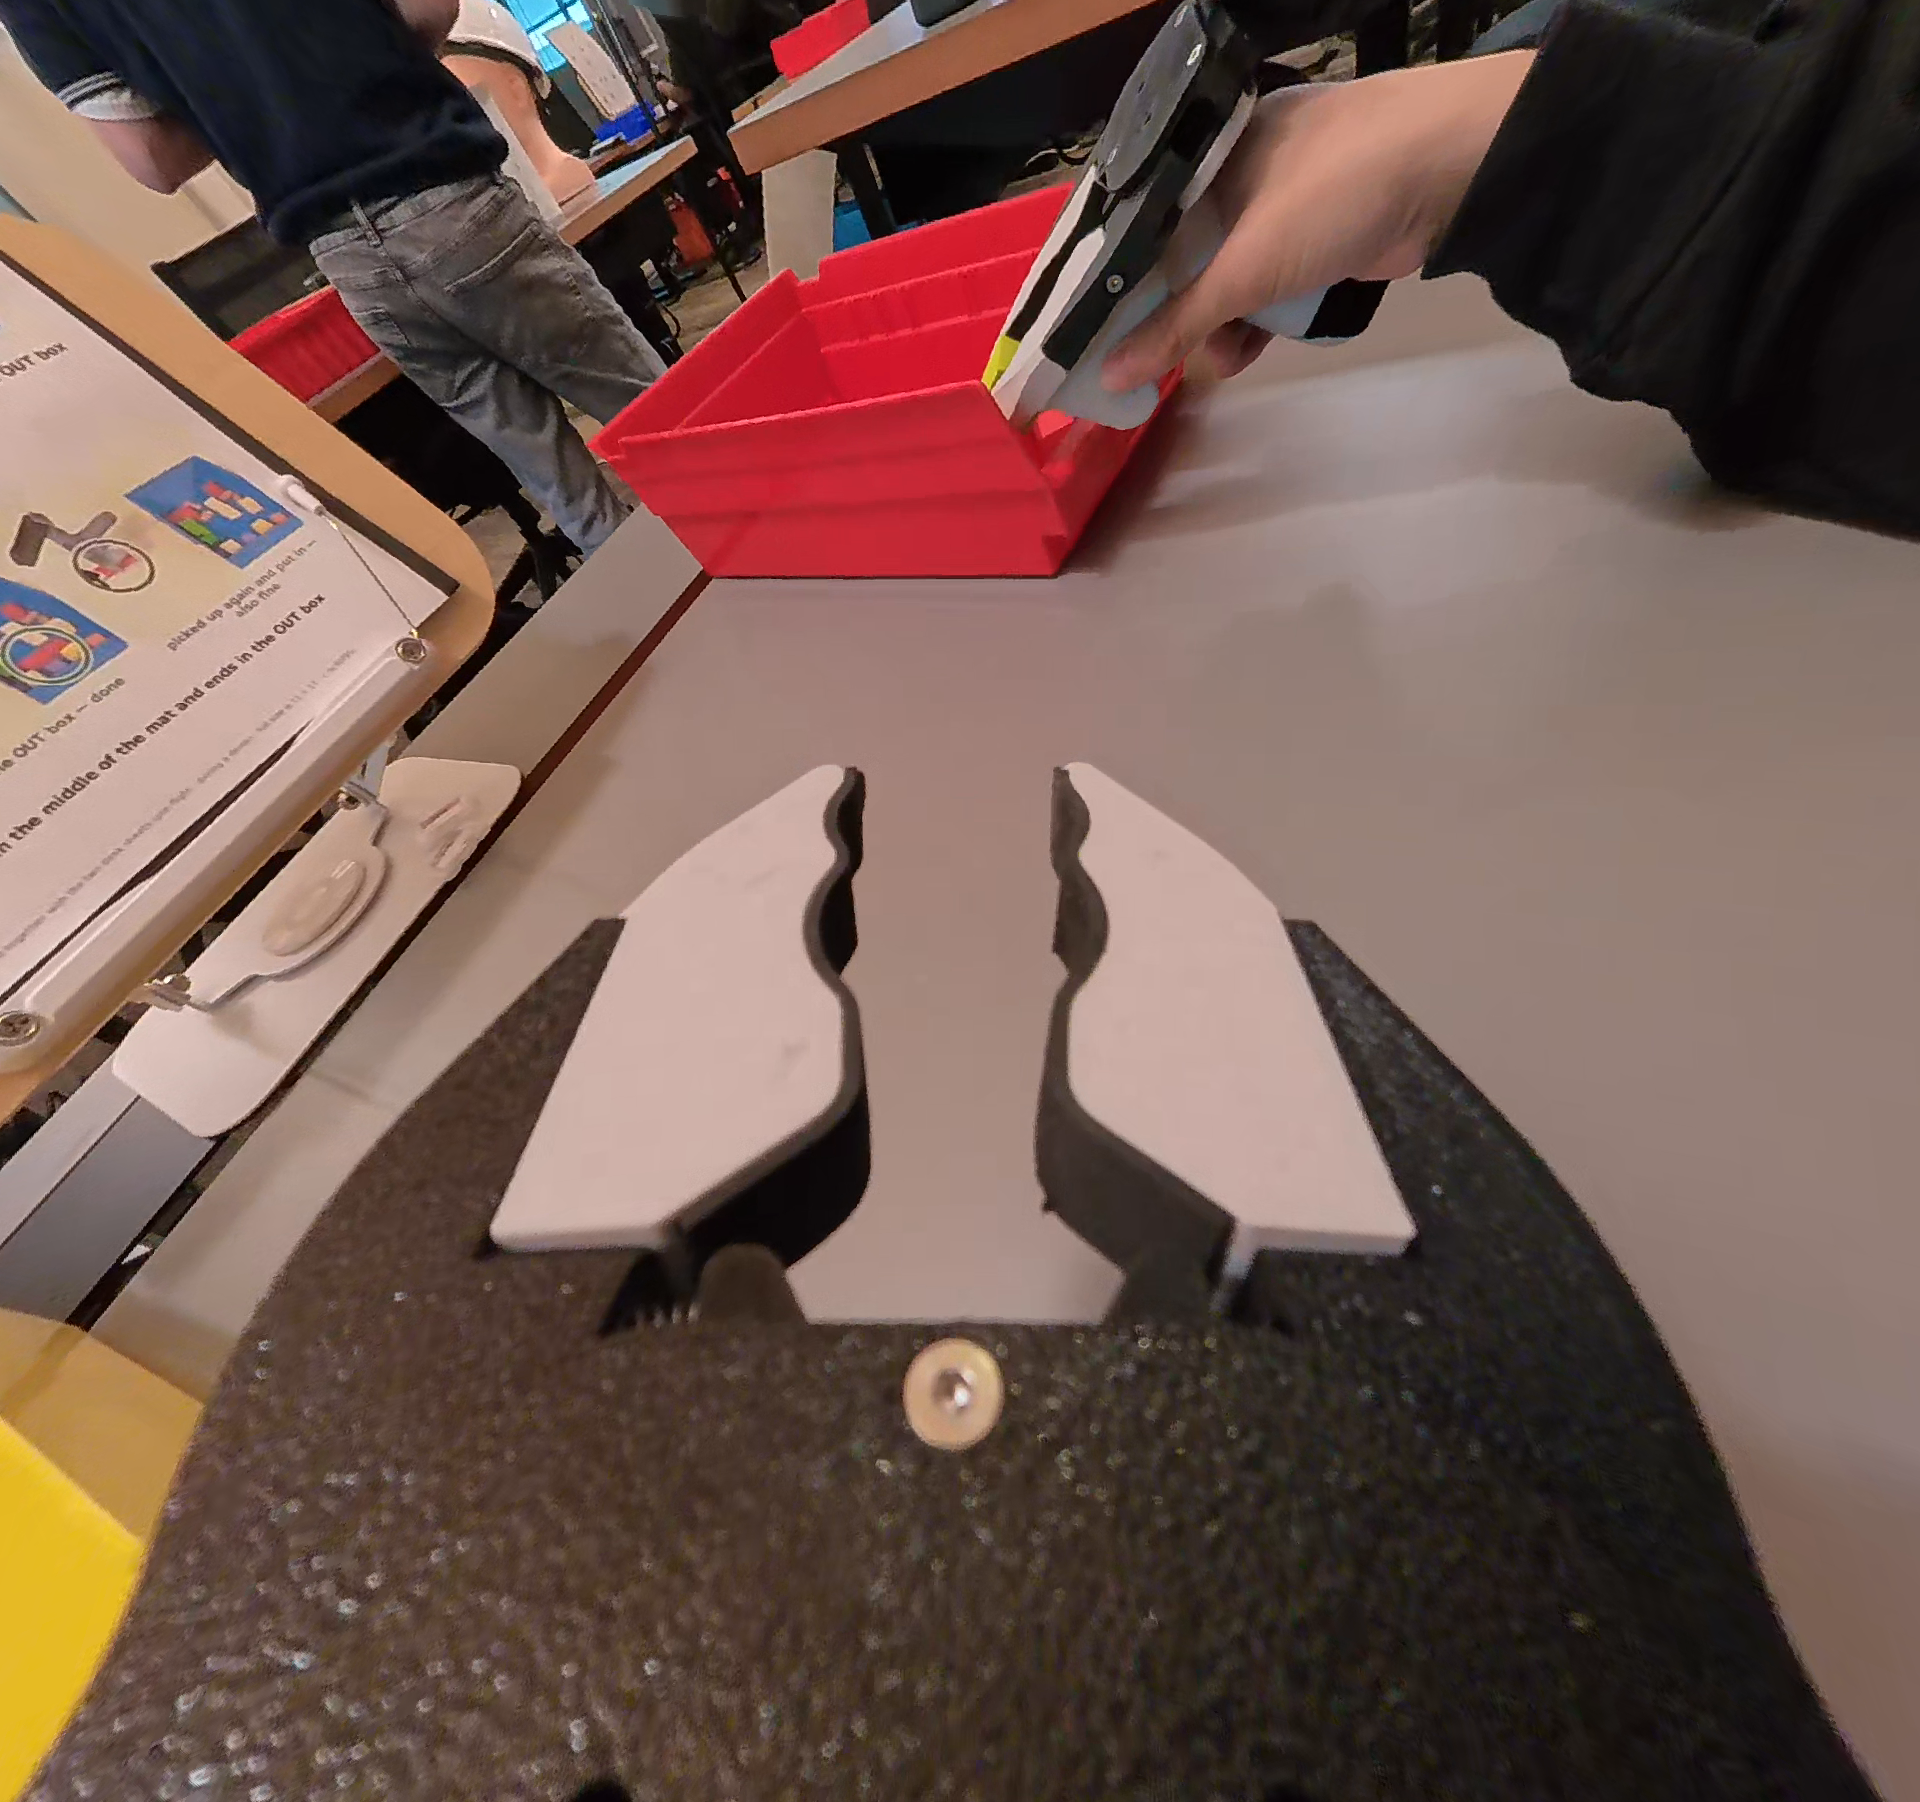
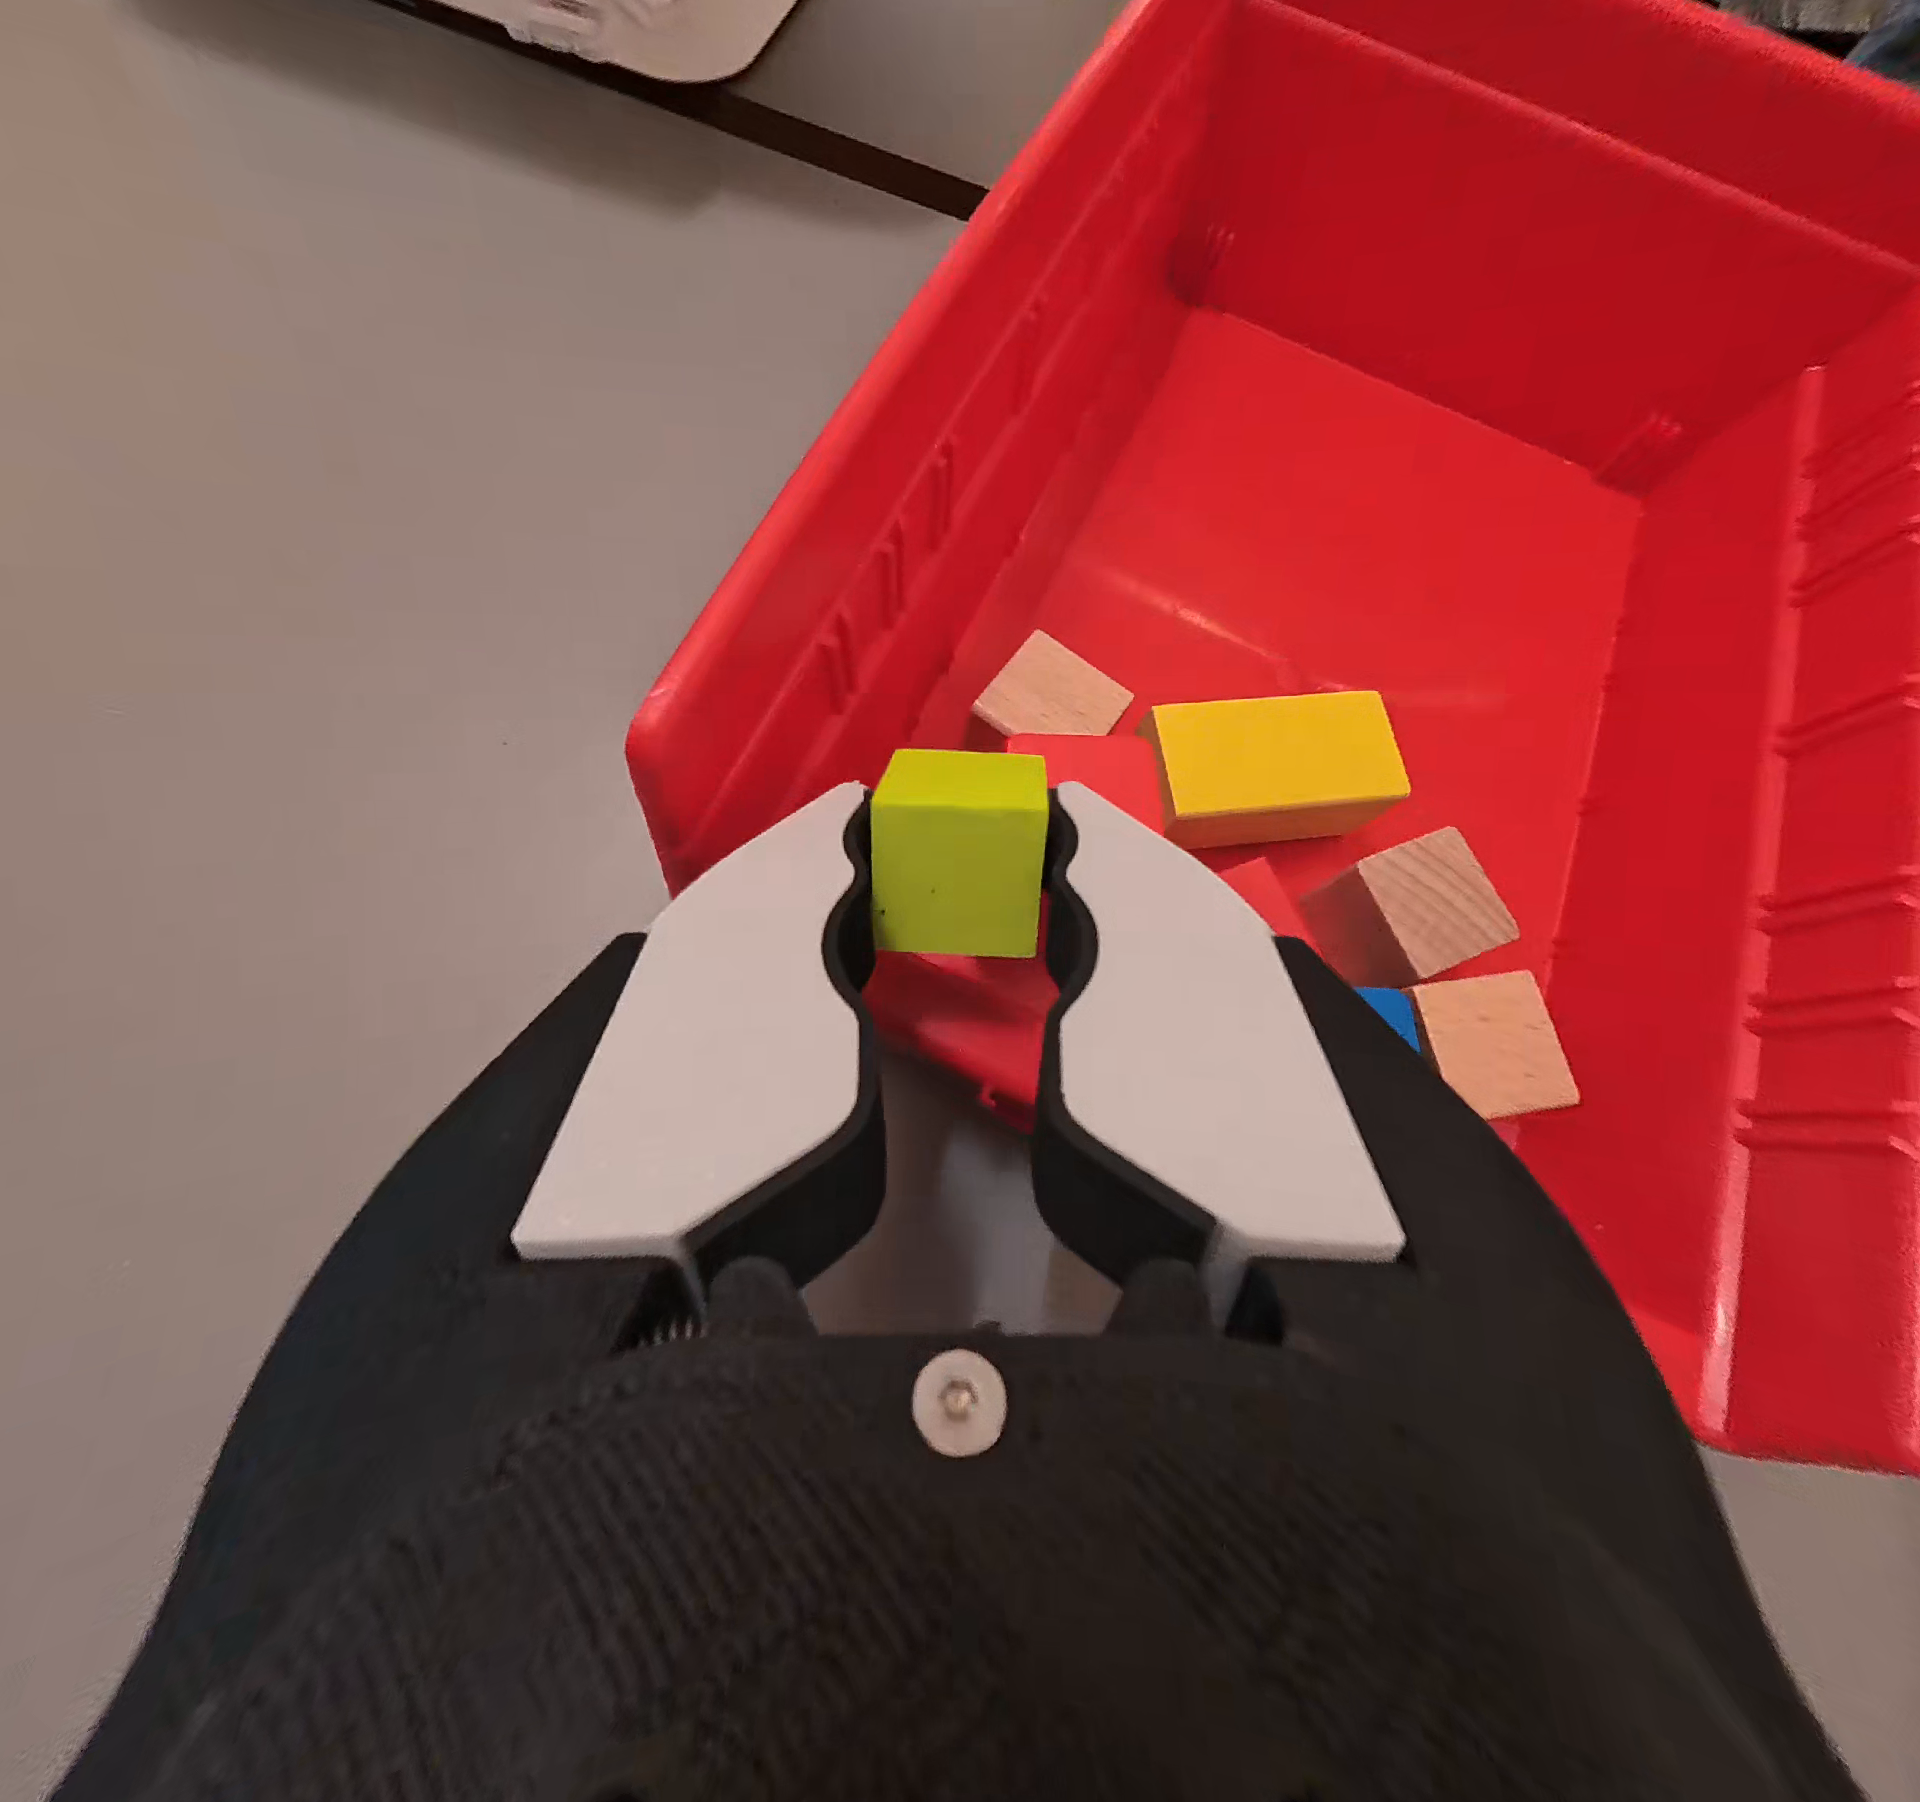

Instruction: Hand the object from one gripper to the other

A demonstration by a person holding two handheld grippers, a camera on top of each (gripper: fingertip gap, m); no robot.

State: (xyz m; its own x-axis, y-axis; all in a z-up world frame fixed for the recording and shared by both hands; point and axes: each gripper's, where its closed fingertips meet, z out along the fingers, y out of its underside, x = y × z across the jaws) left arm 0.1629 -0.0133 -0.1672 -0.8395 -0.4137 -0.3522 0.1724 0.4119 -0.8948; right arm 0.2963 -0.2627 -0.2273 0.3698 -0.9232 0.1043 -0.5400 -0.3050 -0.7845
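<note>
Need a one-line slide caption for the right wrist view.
Right gripper grips a lime-green cube over the near edge of a red bin holding wooden blocks.

- The block [image 2: 956, 853] clamped between the right gripper's [image 2: 958, 796] pads is lime green.
- Both grippers have pale grey fingers [image 2: 727, 1025] lined with black pads, on black bodies; the left gripper's [image 1: 956, 786] body is speckled.
- The bin [image 2: 1714, 713] is bright red inside and out.
- In the bin lie a yellow block [image 2: 1278, 760], three plain light wood blocks [image 2: 1049, 687] (grain visible on one), red blocks [image 2: 1101, 770] and a sliver of a blue block [image 2: 1387, 1014].
- The table [image 1: 1351, 765] is flat matte grey with a dark edge strip.
- The sleeve [image 1: 1714, 246] behind the right gripper is black.
- The board [image 1: 208, 557] at the left is tan with a white printed sheet.
</note>
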